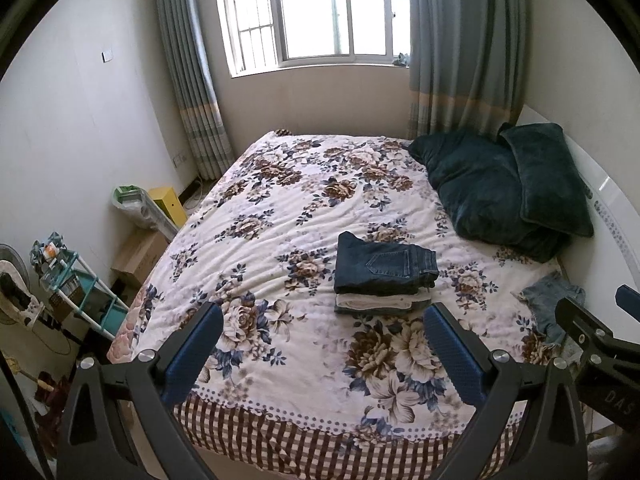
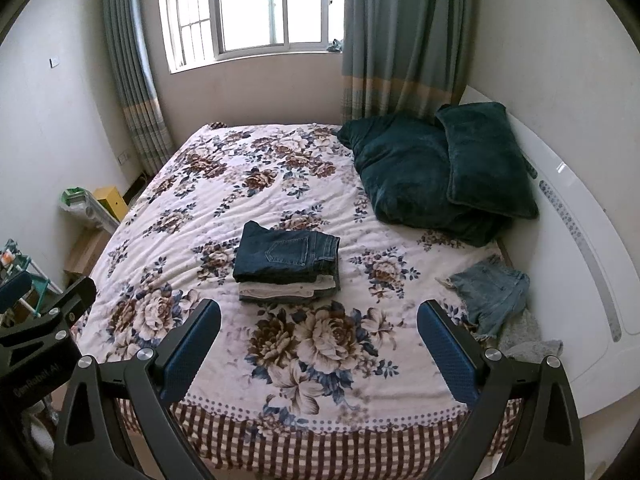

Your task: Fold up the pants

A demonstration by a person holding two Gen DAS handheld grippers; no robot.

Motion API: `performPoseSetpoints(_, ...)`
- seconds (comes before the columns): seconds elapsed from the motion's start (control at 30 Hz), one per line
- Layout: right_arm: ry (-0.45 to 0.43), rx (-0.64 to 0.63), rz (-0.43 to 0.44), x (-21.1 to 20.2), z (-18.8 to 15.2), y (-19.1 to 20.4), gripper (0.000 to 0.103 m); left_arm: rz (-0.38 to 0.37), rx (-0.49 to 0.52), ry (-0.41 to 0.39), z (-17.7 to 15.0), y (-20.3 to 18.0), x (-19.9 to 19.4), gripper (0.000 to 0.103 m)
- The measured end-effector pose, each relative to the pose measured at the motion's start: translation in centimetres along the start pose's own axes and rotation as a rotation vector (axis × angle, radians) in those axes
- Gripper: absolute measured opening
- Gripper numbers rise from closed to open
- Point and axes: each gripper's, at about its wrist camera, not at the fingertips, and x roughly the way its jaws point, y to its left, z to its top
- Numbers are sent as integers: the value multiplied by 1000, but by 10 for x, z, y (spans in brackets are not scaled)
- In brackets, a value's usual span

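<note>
- A bedroom: the flowered bed [image 2: 304, 360] fills both views, under a window.
- Straight ahead of the spread, empty left hand-held gripper [image 1: 320, 344] sits a stack [image 1: 384, 276] of 3 folded pants.
- Ahead-right of the right hand-held gripper [image 2: 318, 340], also spread and empty, light denim shorts [image 2: 490, 294] lie crumpled, seemingly the only item left.
</note>
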Motion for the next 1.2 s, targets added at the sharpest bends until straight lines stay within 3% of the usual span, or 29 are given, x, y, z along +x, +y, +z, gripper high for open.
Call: performPoseSetpoints(1.2,-7,-1,1,-3,-3,-1,101,-2,-3,-7,0,-1,-2,103)
